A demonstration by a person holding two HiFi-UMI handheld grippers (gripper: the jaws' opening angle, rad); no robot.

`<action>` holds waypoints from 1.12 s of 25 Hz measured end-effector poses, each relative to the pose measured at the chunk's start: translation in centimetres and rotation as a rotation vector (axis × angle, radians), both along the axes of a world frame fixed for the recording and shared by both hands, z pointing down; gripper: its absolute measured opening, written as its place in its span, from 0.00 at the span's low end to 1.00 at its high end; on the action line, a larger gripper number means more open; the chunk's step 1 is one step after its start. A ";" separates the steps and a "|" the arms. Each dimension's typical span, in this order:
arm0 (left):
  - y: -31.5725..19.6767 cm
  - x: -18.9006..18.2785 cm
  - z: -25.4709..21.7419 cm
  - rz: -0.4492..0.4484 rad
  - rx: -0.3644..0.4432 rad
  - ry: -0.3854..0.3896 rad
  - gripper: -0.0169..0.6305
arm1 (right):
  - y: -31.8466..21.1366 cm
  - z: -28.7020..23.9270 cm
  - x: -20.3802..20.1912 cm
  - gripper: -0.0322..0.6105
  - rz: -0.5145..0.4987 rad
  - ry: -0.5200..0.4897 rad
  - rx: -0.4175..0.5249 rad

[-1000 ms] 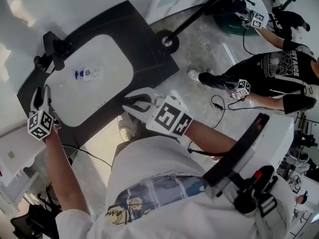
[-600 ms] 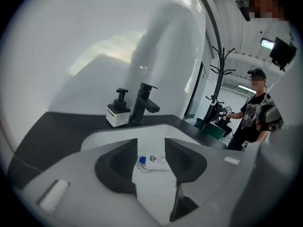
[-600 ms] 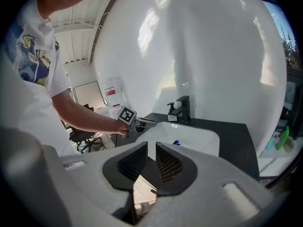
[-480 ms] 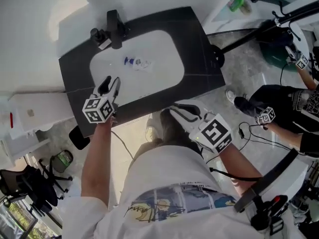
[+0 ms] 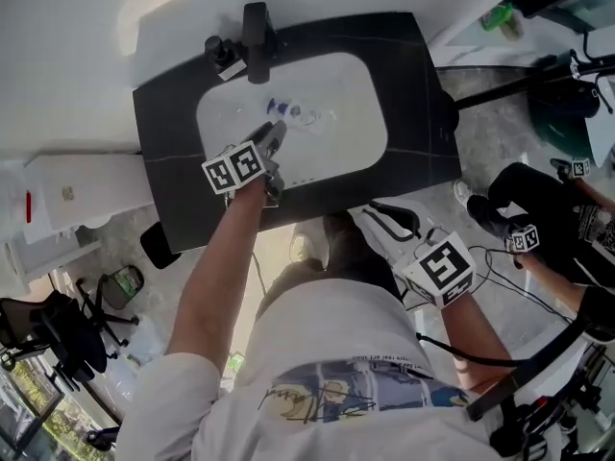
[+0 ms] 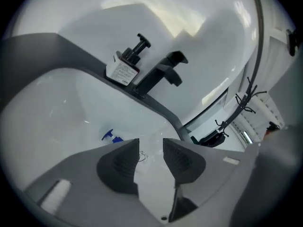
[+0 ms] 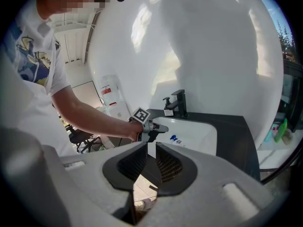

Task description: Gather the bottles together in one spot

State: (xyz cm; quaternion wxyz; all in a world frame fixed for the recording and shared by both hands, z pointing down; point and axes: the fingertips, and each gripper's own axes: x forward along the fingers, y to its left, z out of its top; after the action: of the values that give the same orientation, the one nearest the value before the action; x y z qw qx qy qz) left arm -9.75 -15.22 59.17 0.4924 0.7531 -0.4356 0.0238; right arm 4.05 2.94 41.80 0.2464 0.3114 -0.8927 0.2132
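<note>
1. Left tongs: jaws apart and closing. They hang low over the white basin. The pads press on nothing.
2. Bottle: clear body, blue cap. It lies on its side on the basin floor, just ahead of the left tongs. Part of it shows through the gap between the jaws.
3. Right tongs: jaws close together with a narrow gap and nothing between them. They are held off the near edge of the counter, over the floor, well apart from the bottle.
4. Counter: black top with the basin sunk into its middle. A black faucet and a soap dispenser stand on the rear rim.
5. Edges: a white wall closes off the rear. The basin floor around the bottle is bare. The near and right edges of the counter open onto the floor.
6. Room: another person in dark clothing is at the right, well apart from the counter.
</note>
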 end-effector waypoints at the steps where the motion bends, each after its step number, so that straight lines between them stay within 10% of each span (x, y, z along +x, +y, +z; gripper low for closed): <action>1: -0.7 0.2 0.5 -0.021 -0.021 0.020 0.28 | -0.4 0.1 0.3 0.14 0.003 0.003 -0.003; 13: -5.1 -1.6 8.8 -0.294 -0.286 0.096 0.31 | -4.1 1.8 3.7 0.14 0.015 0.035 -0.064; 28: -7.2 -0.8 13.6 -0.407 -0.445 0.065 0.34 | -6.3 4.3 5.6 0.14 -0.025 0.081 -0.115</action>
State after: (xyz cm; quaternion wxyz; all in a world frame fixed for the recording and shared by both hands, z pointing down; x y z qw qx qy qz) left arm -10.60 -22.45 72.79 0.6537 0.5244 -0.5456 -0.0048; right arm 9.69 -3.36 46.07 0.3026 0.2941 -0.8719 0.2484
